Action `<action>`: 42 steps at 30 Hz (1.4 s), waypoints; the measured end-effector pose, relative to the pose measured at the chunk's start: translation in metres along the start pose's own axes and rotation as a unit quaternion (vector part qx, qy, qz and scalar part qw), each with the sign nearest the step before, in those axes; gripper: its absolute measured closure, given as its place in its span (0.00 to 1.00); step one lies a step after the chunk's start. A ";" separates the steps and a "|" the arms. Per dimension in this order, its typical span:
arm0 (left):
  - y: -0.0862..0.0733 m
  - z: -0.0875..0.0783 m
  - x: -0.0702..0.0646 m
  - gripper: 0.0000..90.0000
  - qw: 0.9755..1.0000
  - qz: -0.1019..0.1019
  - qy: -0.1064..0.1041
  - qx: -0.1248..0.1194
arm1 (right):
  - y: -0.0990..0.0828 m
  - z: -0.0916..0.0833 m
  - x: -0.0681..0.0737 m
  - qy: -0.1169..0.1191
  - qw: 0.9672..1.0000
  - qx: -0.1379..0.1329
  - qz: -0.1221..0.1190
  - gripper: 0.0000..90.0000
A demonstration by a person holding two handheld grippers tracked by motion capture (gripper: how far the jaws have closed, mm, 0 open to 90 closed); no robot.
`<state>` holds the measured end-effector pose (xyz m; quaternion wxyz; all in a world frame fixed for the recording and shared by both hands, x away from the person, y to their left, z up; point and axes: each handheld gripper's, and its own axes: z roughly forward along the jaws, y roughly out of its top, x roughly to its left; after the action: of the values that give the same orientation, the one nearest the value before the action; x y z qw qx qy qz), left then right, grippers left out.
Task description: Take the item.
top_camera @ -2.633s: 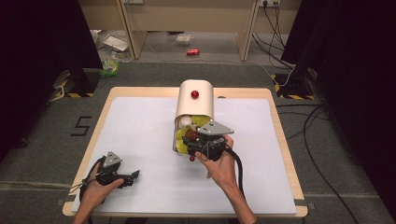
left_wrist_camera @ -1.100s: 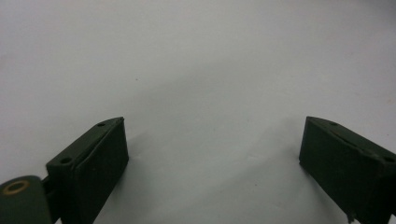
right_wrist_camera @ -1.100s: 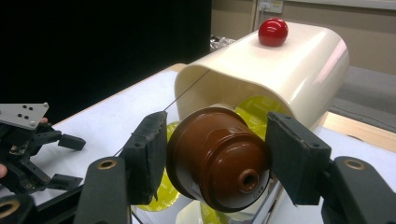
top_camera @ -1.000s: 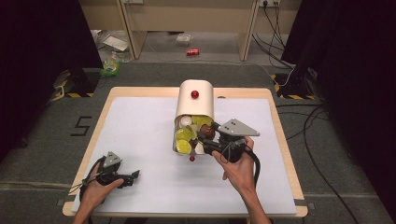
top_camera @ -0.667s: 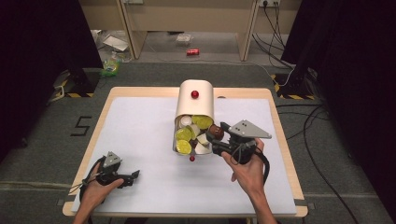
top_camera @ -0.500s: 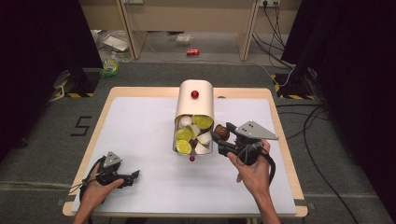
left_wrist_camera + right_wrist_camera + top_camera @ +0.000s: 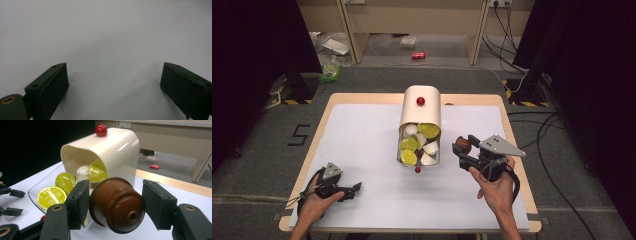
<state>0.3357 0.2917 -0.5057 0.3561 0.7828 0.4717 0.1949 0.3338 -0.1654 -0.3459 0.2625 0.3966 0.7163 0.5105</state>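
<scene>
So the right gripper has a brown coffee pod clamped between its jaws, hanging just right of the cream pod holder mid-table. Looks light and thin-walled, so I'd guess it dents if squeezed hard, and those smooth tapered sides could slip; gripping across the wide rim end seems safest. The left gripper rests well off to the holder's near left, jaws apart, holding nothing.

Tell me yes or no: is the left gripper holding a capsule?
No. The left gripper has its jaws wide apart in its own view, with nothing but the bare white table between them.
</scene>
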 end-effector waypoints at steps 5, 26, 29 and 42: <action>0.000 0.000 0.000 0.08 1.000 0.000 0.000 0.000 | -0.008 -0.004 -0.008 -0.008 1.000 0.003 0.006 0.45; 0.000 0.000 0.000 0.08 1.000 0.000 0.000 0.000 | -0.057 -0.002 -0.033 -0.023 0.999 0.040 0.026 0.45; 0.000 0.000 0.000 0.08 1.000 0.000 0.000 0.000 | -0.062 -0.001 -0.035 -0.025 0.998 0.046 0.029 0.45; 0.000 0.000 0.000 0.08 1.000 0.000 0.000 0.000 | -0.084 0.002 -0.044 -0.038 0.996 0.068 0.036 0.45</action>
<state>0.3357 0.2916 -0.5057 0.3564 0.7825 0.4718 0.1950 0.3344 -0.2151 -0.4265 0.2431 0.4584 0.7241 0.4544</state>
